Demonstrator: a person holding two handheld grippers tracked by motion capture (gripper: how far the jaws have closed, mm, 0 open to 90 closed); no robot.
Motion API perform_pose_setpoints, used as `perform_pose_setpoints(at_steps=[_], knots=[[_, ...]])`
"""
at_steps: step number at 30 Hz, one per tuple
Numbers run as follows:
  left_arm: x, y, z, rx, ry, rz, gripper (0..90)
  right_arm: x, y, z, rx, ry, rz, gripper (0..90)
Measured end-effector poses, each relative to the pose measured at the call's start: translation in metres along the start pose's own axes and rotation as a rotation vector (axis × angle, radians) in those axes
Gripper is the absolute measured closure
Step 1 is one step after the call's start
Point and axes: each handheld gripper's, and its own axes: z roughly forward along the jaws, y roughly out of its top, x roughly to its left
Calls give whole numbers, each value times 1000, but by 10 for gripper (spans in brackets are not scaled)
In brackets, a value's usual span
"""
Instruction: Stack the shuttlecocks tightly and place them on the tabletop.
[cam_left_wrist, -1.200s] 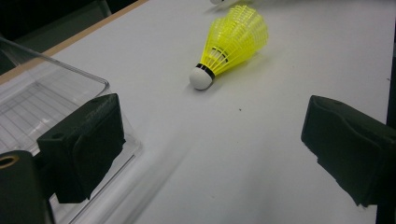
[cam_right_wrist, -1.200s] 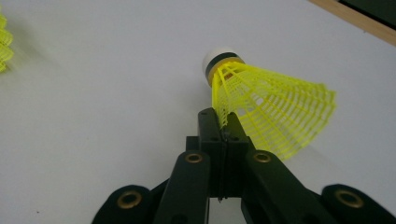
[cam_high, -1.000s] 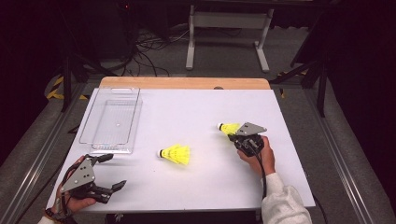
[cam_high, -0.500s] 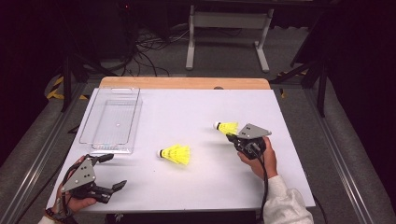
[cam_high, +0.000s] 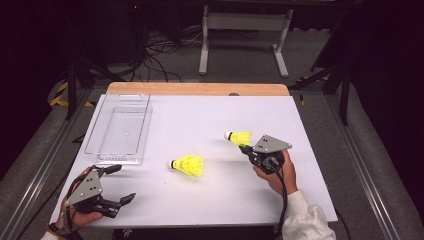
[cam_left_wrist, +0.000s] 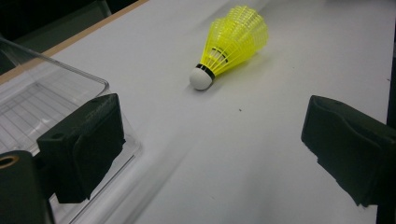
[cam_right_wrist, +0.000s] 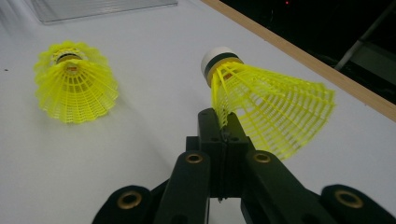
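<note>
My right gripper (cam_high: 245, 147) is shut on the skirt edge of a yellow shuttlecock (cam_high: 240, 137) and holds it just above the white table at the right, cork pointing left. In the right gripper view the jaws (cam_right_wrist: 223, 126) pinch the mesh of that shuttlecock (cam_right_wrist: 271, 107). A second yellow shuttlecock (cam_high: 187, 165) lies on its side at the table's middle, also seen as a shuttlecock (cam_left_wrist: 233, 39) ahead of my left gripper (cam_left_wrist: 215, 140). The left gripper (cam_high: 123, 183) rests open at the front left corner with nothing between its jaws.
A clear plastic tray (cam_high: 122, 130) with nothing in it stands at the back left; its near corner (cam_left_wrist: 42, 102) is beside the left jaw. A wooden strip (cam_high: 200, 89) edges the table's far side. The lying shuttlecock (cam_right_wrist: 74, 88) is left of the held one.
The right gripper has shifted slightly left and lifted a little with the shuttlecock in it. The left gripper and the lying shuttlecock have stayed put.
</note>
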Motion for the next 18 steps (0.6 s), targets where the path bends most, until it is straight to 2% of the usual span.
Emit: perform_pose_setpoints(at_steps=[7,16,18], knots=[[0,0,-1,-1,2,0,68,12,4,-3,-10,38,-24,900],[0,0,-2,-4,4,-1,67,34,6,-3,5,96,-69,900],[-1,0,-2,-5,3,1,67,35,6,-3,4,105,-66,900]])
